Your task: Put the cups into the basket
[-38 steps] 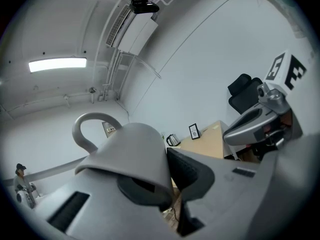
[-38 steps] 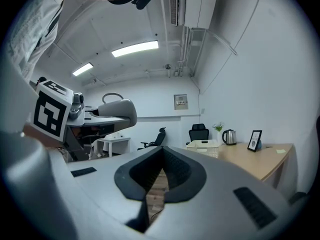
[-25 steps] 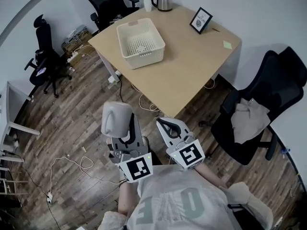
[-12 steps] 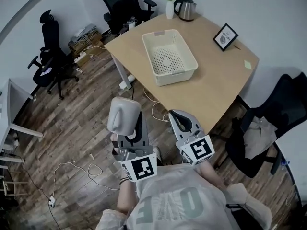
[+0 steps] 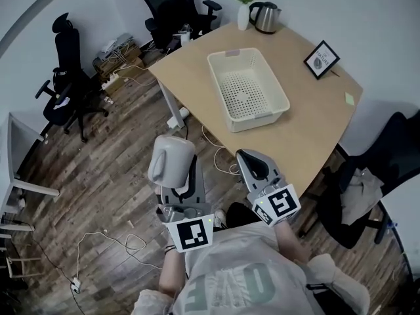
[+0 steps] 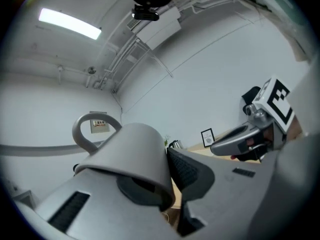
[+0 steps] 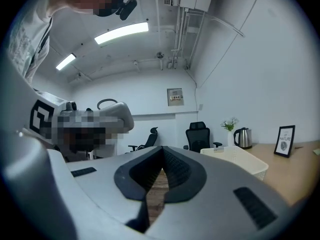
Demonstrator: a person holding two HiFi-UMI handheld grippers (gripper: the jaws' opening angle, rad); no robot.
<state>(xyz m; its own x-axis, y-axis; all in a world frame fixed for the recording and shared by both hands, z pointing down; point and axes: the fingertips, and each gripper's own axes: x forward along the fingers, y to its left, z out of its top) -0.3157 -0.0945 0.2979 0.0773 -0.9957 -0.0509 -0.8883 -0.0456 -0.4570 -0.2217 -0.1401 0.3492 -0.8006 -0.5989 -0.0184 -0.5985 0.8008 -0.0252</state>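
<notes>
Left claw [image 5: 182, 176] clamped on the rim of a pale grey glossy mug [image 5: 172, 161], whose loop handle points away from the claw. Mug held over the wood plank floor [image 5: 111, 169], well apart from the cream perforated plastic basket [image 5: 259, 119] on the light wooden worktop [image 5: 308, 123]. Right claw [image 5: 254, 165]: jaws pressed together, holding nothing.

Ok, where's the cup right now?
In the head view the cup is lower left, clamped in the left gripper over the wooden floor, short of the table that carries the basket.
</notes>
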